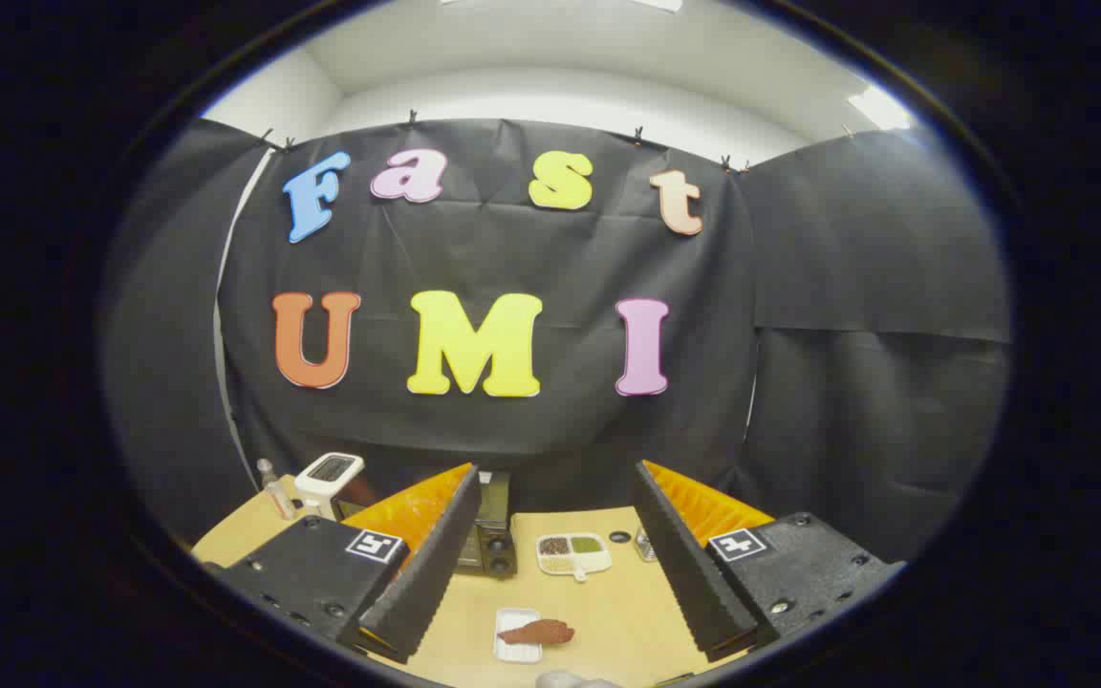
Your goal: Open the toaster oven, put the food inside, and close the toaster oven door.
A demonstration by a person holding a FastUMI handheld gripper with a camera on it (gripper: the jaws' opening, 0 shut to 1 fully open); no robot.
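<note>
Gripper view: looks forward over a light wooden table (608, 612) toward the black cloth wall of the booth.
Gripper: the gripper (555, 559) hangs above the near part of the table, its two fingers spread wide apart and holding nothing.
Fingers: the left finger (431, 564) and the right finger (684, 564) angle outward, with bare tabletop and the food between them.
Food: a brown piece of food (538, 632) lies across a small white tray (518, 638), hanging over the tray's right edge; it sits between the fingers, low and near, touched by neither.
Toaster oven: the toaster oven (491, 530) stands at the far side of the table, partly hidden behind the left finger; its knobs face forward, and whether its door is closed cannot be told.
Divided dish: a white dish (573, 555) with brown and green fillings sits just right of the toaster oven, beyond the food.
Other things: a white scale (329, 475) and a small clear bottle (275, 489) stand at the far left of the table; a small jar (644, 545) peeks out beside the right finger.
</note>
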